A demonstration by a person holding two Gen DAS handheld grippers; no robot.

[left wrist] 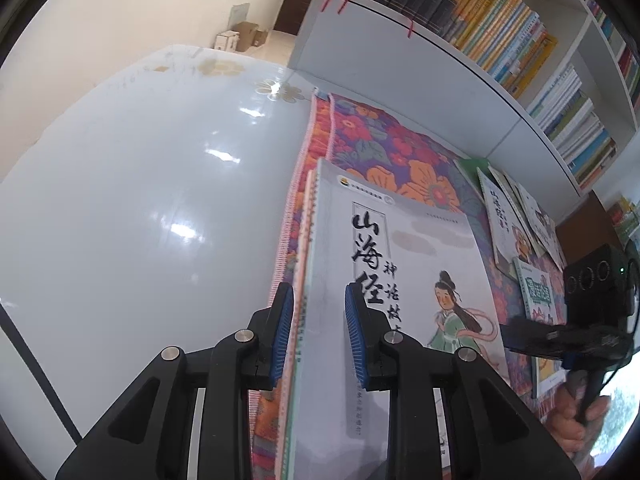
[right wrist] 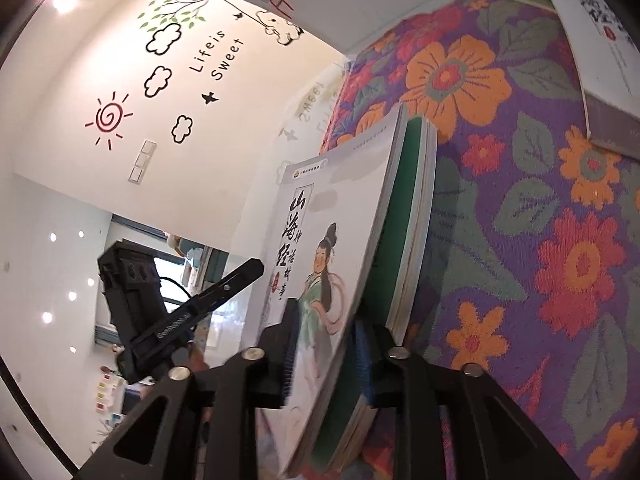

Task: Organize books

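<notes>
A stack of thin books, topped by a white book (left wrist: 408,264) with black calligraphy and a girl in green, lies over the floral cloth (left wrist: 384,148). My left gripper (left wrist: 318,336) is shut on the spine edge of the stack. My right gripper (right wrist: 326,356) is shut on the opposite edge of the same stack (right wrist: 340,240); a green cover (right wrist: 404,216) shows beneath the white one. The right gripper also shows in the left wrist view (left wrist: 592,300), the left gripper in the right wrist view (right wrist: 168,312).
Several more books (left wrist: 516,220) lie spread on the cloth at the right; one shows in the right wrist view (right wrist: 600,52). A white bookshelf (left wrist: 400,64) full of books stands behind. A glossy white table (left wrist: 140,200) lies to the left. Cardboard boxes (left wrist: 240,36) stand by the wall.
</notes>
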